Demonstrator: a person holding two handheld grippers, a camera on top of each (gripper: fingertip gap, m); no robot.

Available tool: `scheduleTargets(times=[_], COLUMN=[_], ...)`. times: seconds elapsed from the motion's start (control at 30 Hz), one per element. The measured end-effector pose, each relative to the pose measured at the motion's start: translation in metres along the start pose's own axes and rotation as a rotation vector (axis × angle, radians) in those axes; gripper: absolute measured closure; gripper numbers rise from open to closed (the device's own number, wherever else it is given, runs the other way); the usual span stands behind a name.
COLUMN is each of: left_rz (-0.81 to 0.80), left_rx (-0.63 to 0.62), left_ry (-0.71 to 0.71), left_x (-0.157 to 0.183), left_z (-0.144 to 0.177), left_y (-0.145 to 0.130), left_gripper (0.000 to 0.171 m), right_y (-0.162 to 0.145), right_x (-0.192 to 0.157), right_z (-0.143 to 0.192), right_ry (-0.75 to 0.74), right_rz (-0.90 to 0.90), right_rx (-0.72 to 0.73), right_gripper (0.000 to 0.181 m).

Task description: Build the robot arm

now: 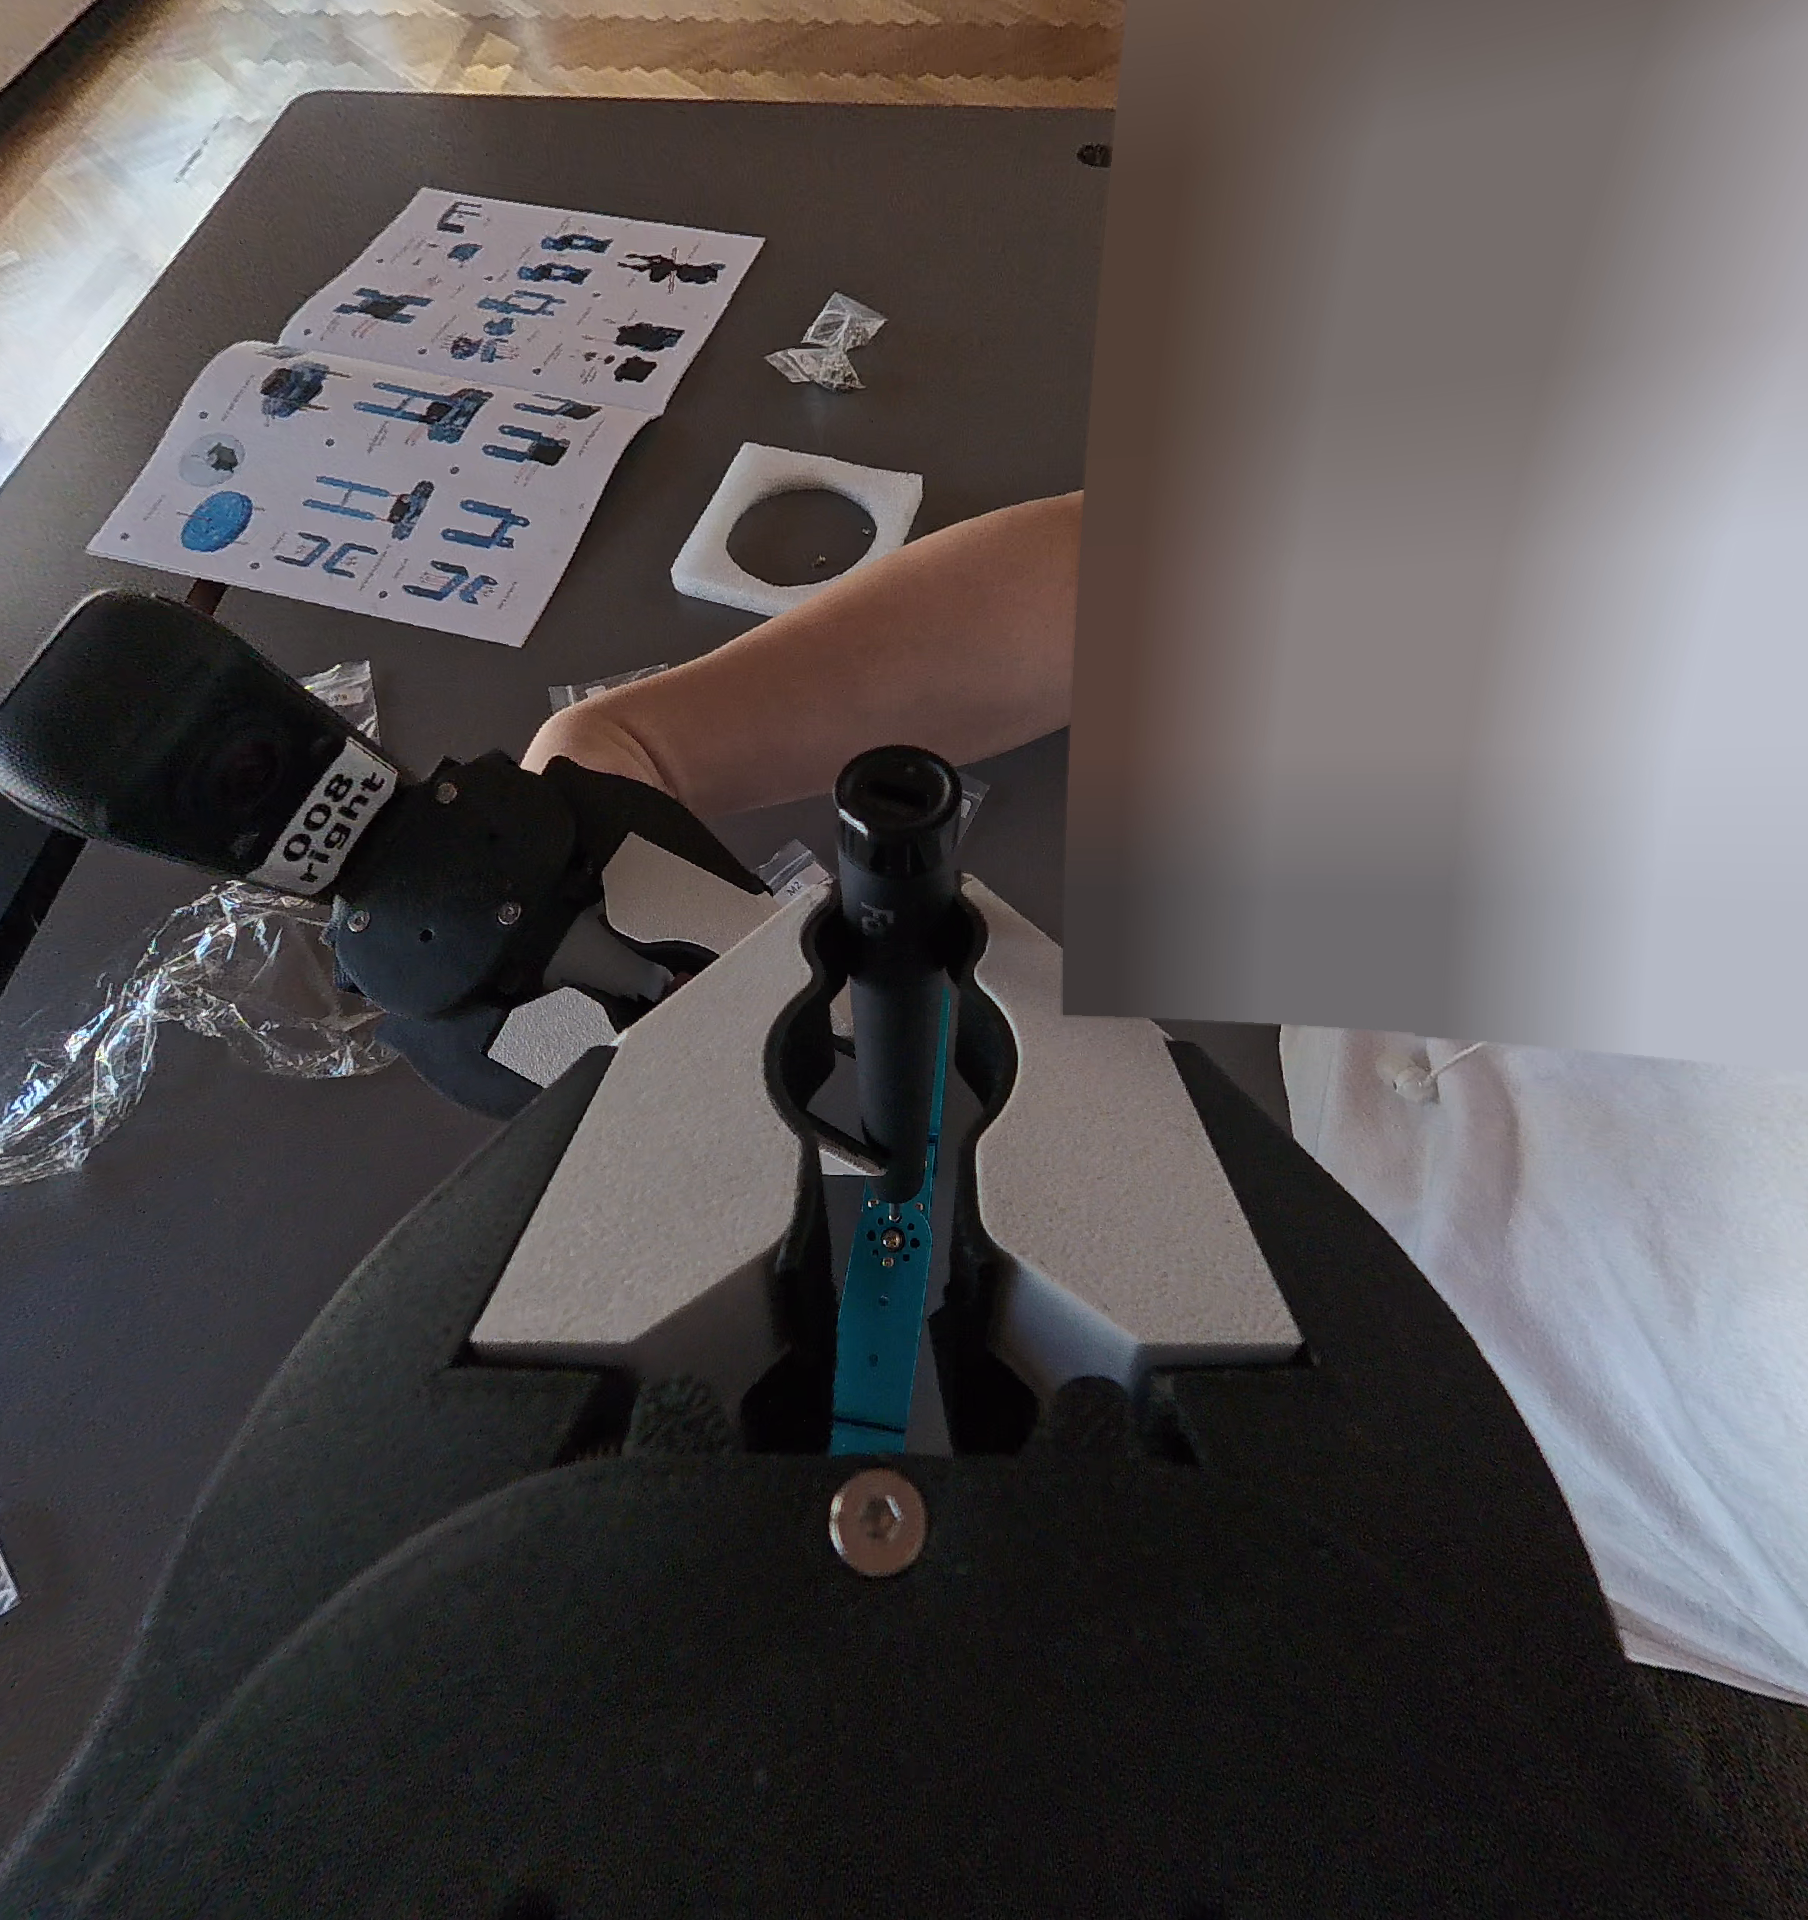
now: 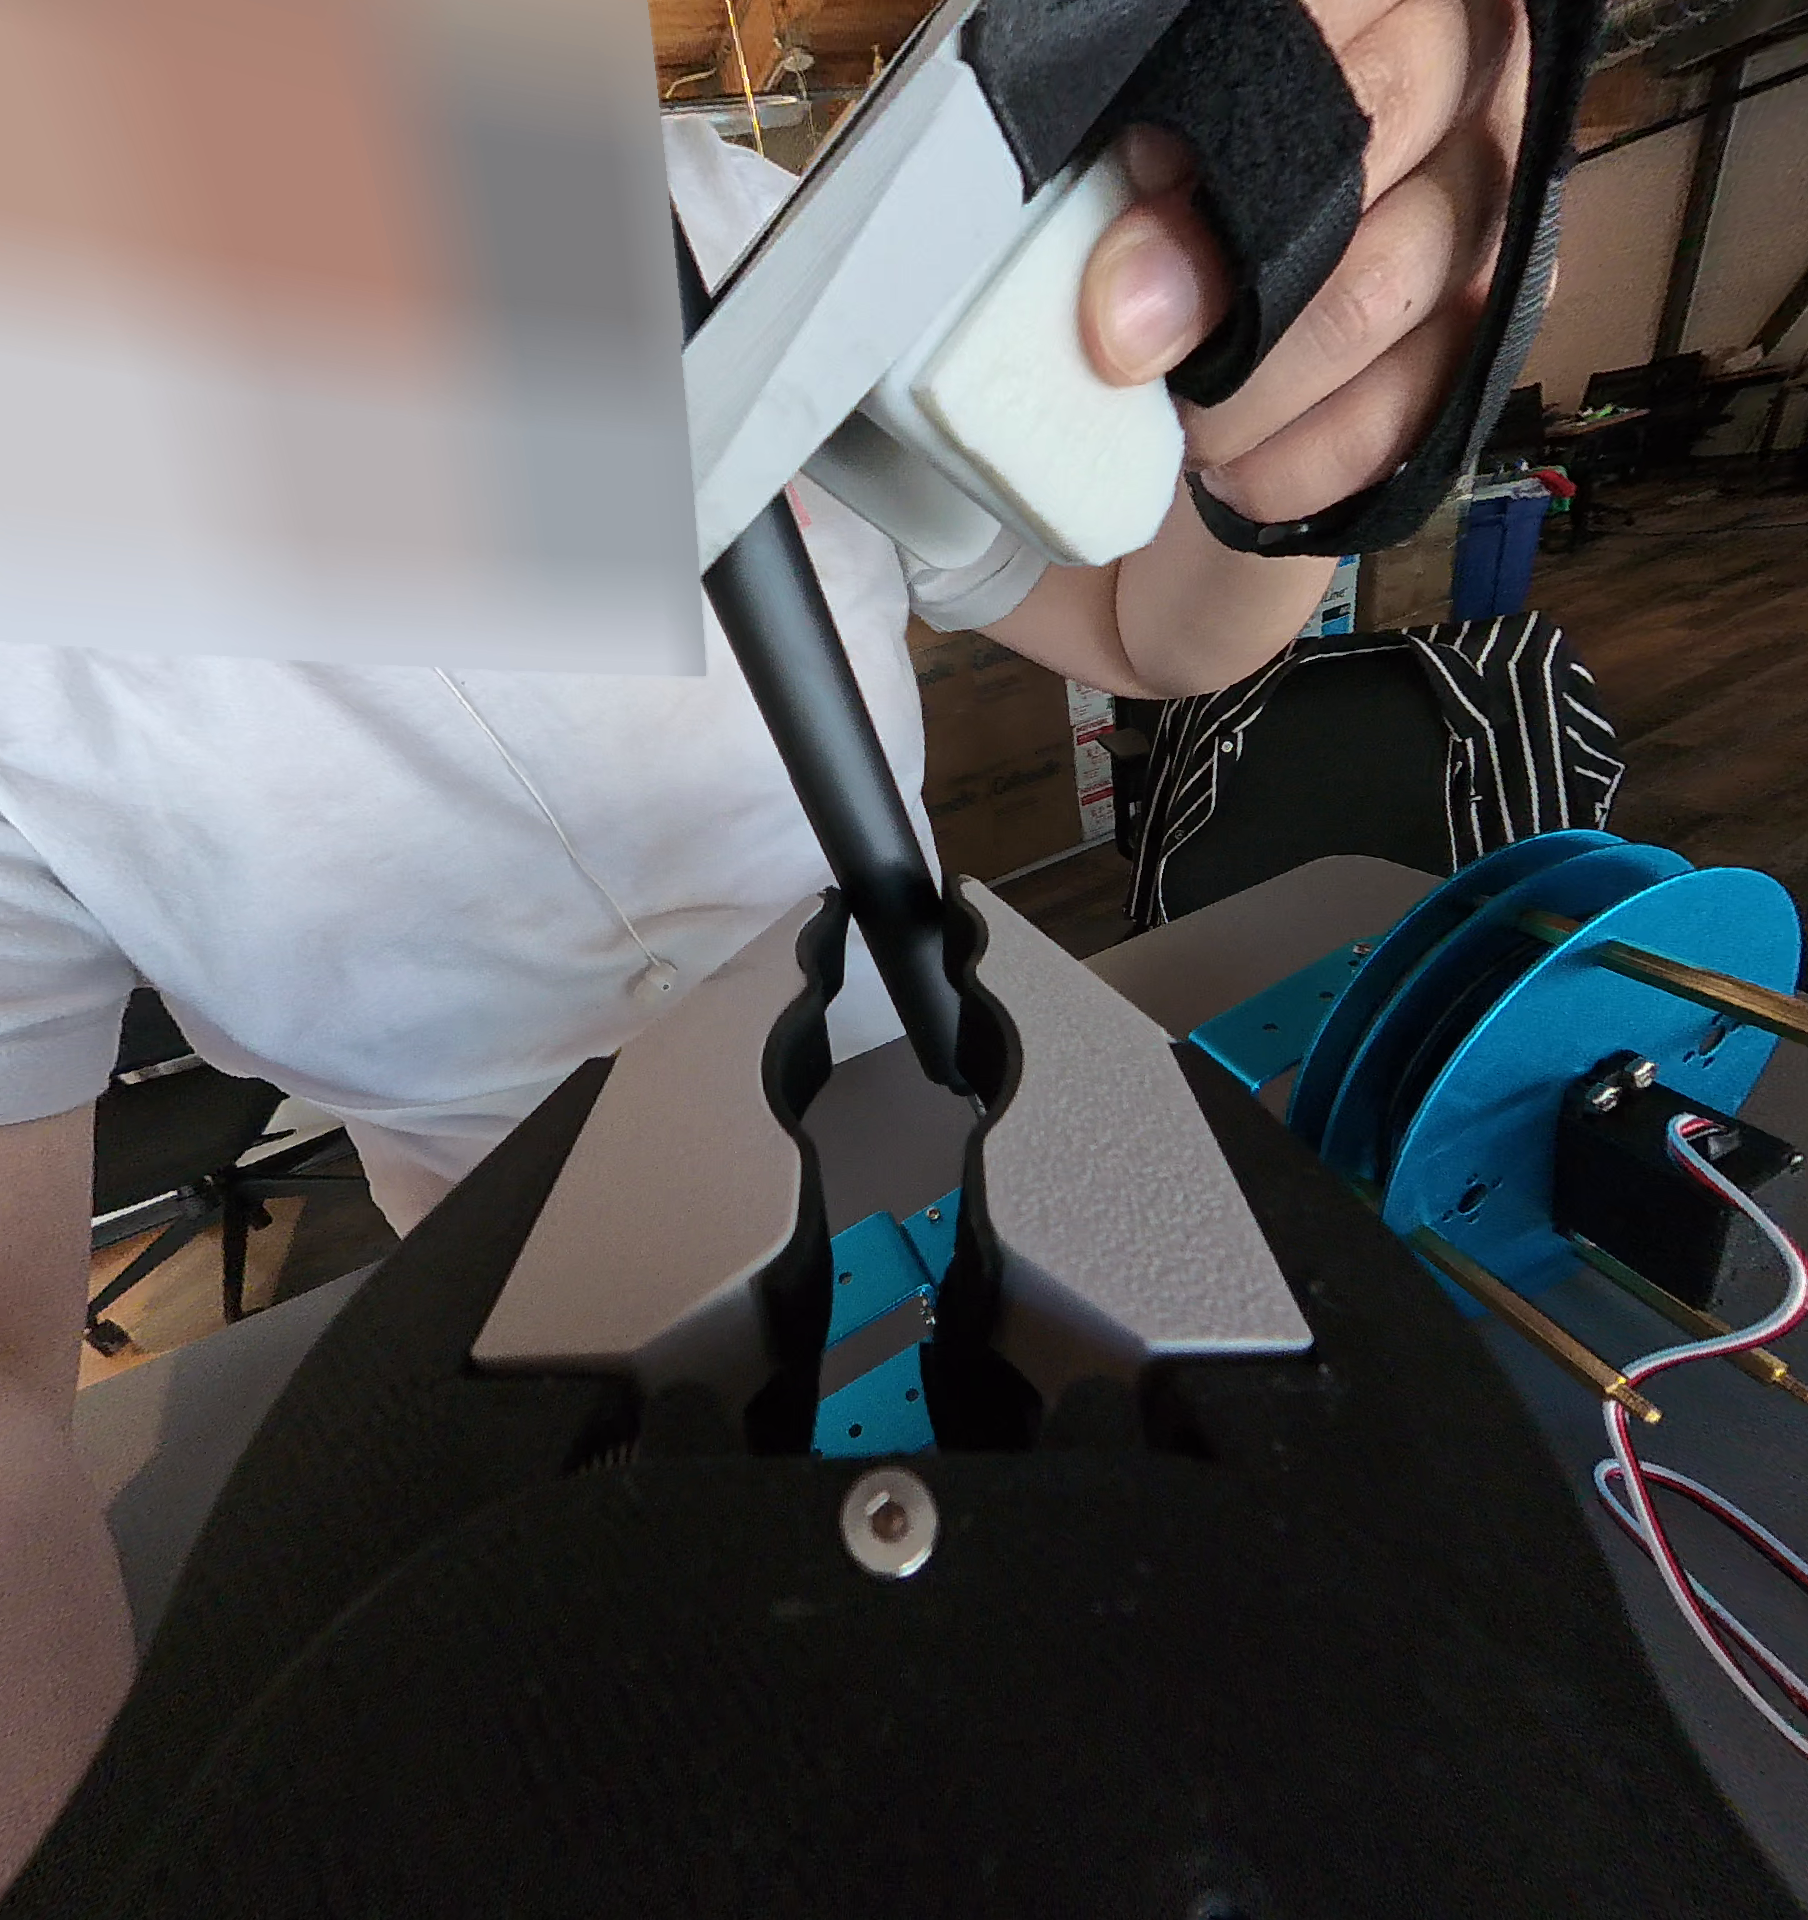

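Observation:
My left gripper is shut on a black screwdriver, whose cap end points toward the camera. The screwdriver's tip reaches down to a blue metal bracket seen edge-on between my fingers. My right gripper is shut on the blue bracket, which sits low between its jaws. The screwdriver slants down from the left gripper's grey finger, and its tip ends in the rounded gap of the right pads. The right gripper also shows in the left wrist view, coming in from the left.
A blue disc assembly with a black servo, brass rods and red-white wires lies right of the right gripper. On the dark table are an open instruction booklet, a white foam frame, small part bags and crumpled clear wrap. Some 7 centimeters of space lies between my two pairs of fingers.

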State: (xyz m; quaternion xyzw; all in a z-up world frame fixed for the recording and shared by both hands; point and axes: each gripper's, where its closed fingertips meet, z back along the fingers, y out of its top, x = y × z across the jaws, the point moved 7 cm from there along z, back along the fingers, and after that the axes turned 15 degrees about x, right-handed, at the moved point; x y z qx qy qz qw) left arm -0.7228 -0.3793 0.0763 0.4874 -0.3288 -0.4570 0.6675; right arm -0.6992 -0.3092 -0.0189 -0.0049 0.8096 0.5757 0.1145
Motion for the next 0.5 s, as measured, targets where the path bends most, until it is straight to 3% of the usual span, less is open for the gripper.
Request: scheduleTargets(times=[0.5], left_rz=[-0.027], left_rx=[0.010], left_ry=[-0.002], left_x=[0.0056], left_z=[0.0005], left_y=[-0.0008], left_gripper=[0.155], right_y=[0.0002], right_x=[-0.0020], right_z=[-0.0034], right_ry=[-0.008], right_rz=[0.053], right_rx=[-0.029], right_gripper=[0.164])
